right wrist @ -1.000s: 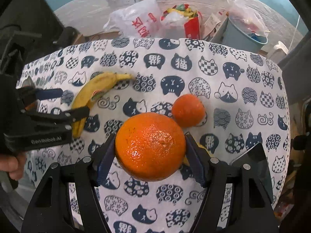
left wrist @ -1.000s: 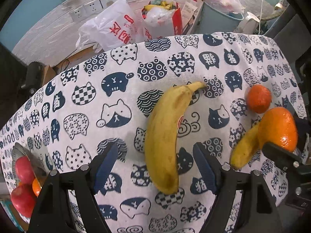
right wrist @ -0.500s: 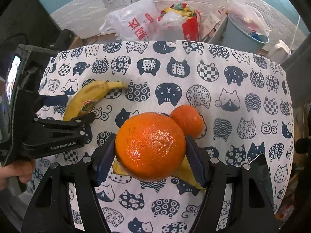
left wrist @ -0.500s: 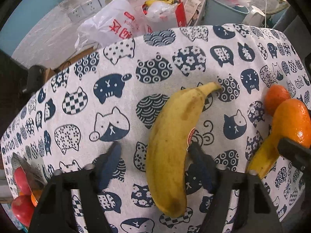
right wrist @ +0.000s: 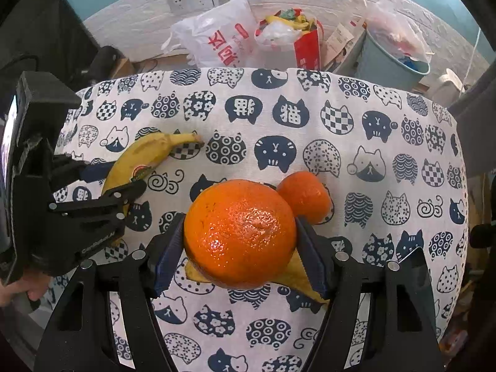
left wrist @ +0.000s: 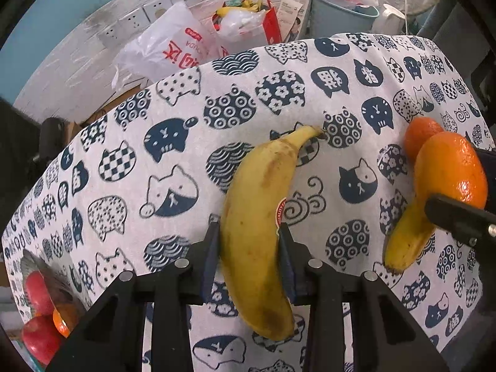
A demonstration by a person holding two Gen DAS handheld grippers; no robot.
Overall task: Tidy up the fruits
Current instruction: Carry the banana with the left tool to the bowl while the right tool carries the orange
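Note:
My left gripper (left wrist: 249,241) is shut on a large yellow banana (left wrist: 260,217) that lies on the cat-print tablecloth (left wrist: 173,142). It also shows in the right wrist view (right wrist: 145,158), with the left gripper (right wrist: 114,179) around it. My right gripper (right wrist: 240,241) is shut on a big orange (right wrist: 240,234) and holds it above a second banana (right wrist: 297,274). That orange (left wrist: 449,170) and second banana (left wrist: 406,238) show at the right of the left wrist view. A smaller orange (right wrist: 305,197) sits on the cloth behind.
A bowl (left wrist: 37,266) with red apples (left wrist: 38,291) and an orange stands at the table's left edge. Beyond the far edge are a white plastic bag (right wrist: 217,40), a red bag (right wrist: 307,46) and a grey bin (right wrist: 393,62) by the wall.
My left gripper has moved forward and closed on the large banana. My right gripper keeps the big orange and has drawn back a little over the second banana.

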